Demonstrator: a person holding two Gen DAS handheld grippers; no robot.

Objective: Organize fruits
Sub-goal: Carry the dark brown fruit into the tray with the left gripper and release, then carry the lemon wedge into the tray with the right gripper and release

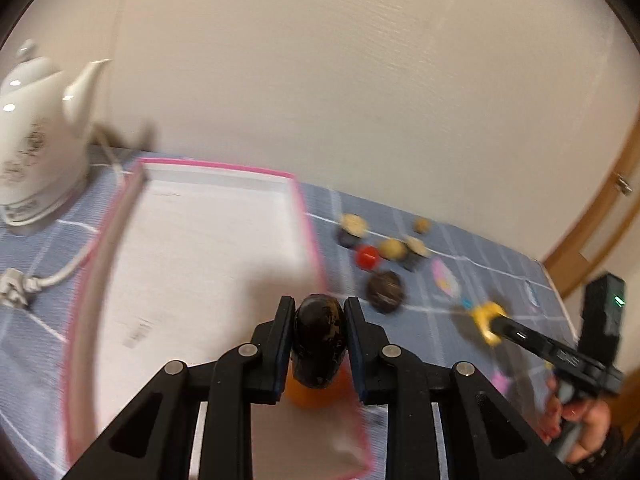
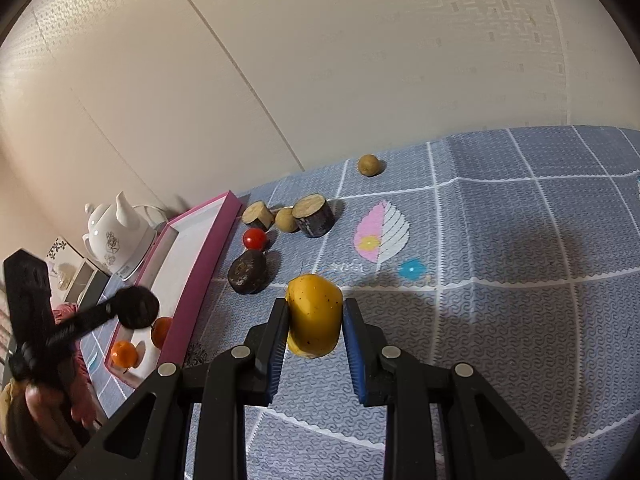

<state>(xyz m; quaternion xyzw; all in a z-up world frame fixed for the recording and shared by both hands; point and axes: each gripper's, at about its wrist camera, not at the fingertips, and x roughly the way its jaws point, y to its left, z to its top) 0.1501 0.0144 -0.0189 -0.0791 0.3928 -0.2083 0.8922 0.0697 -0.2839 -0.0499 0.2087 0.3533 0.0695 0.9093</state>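
1. Both tongs are squeezed tight on fruit. In the left wrist view the left gripper (image 1: 319, 344) pinches a dark fruit (image 1: 319, 340) at the bottom middle of the frame. In the right wrist view the right gripper (image 2: 315, 330) pinches a yellow fruit (image 2: 315, 314), also at the bottom middle.
2. The dark fruit is egg-shaped. Its long side runs along the fingers, away from the camera. It hides most of an orange fruit (image 1: 316, 394) right under it, which lies in the pink-edged tray (image 1: 308, 224).
3. The yellow fruit is longer than it is wide and points up the frame. Its lower end is hidden between the pads.
4. The left wrist view is blurry, so small things are hard to make out.
5. Left of the yellow fruit, two orange fruits (image 2: 124, 354) sit in the tray's near end.
6. Farther up, on the blue cloth (image 2: 500, 320), lie a dark round fruit (image 2: 248, 272), a red fruit (image 2: 255, 239), two cut log-like pieces (image 2: 314, 216) and two tan balls (image 2: 368, 165).
7. A white kettle (image 2: 116, 236) stands past the tray, at middle left.
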